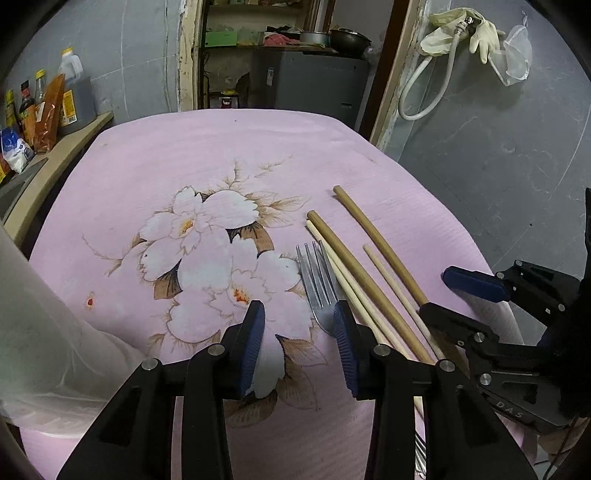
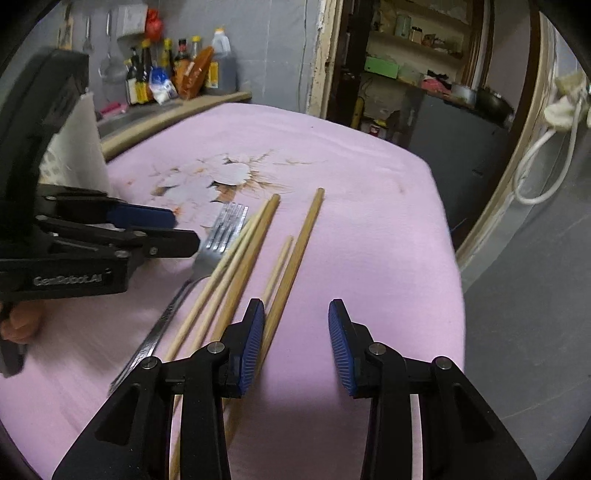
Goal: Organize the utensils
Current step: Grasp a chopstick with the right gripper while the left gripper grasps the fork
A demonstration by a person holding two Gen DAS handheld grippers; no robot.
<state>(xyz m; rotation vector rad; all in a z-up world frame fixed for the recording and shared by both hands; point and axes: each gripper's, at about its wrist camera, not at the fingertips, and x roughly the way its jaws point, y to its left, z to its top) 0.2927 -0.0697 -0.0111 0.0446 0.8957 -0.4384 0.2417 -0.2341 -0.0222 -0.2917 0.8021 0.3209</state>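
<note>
A metal fork point(image 1: 318, 283) lies on the pink flowered cloth point(image 1: 184, 155), tines pointing away. Beside it on the right lie two dark bamboo chopsticks point(image 1: 380, 246) and two thinner pale ones point(image 1: 391, 280). My left gripper point(image 1: 299, 317) is open and empty, its right finger over the fork's neck. My right gripper point(image 2: 296, 317) is open and empty, its left finger next to the rightmost dark chopstick point(image 2: 301, 247). The fork point(image 2: 218, 240) and pale chopsticks point(image 2: 229, 266) lie left of it. The right gripper also shows in the left wrist view point(image 1: 454, 291), and the left gripper in the right wrist view point(image 2: 177, 229).
Sauce bottles and packets point(image 1: 40, 107) stand on a wooden counter at the far left. A white container point(image 1: 37, 332) stands at the cloth's left edge. A doorway with shelves point(image 1: 280, 55) is behind the table. A hose and gloves point(image 1: 454, 33) hang on the right wall.
</note>
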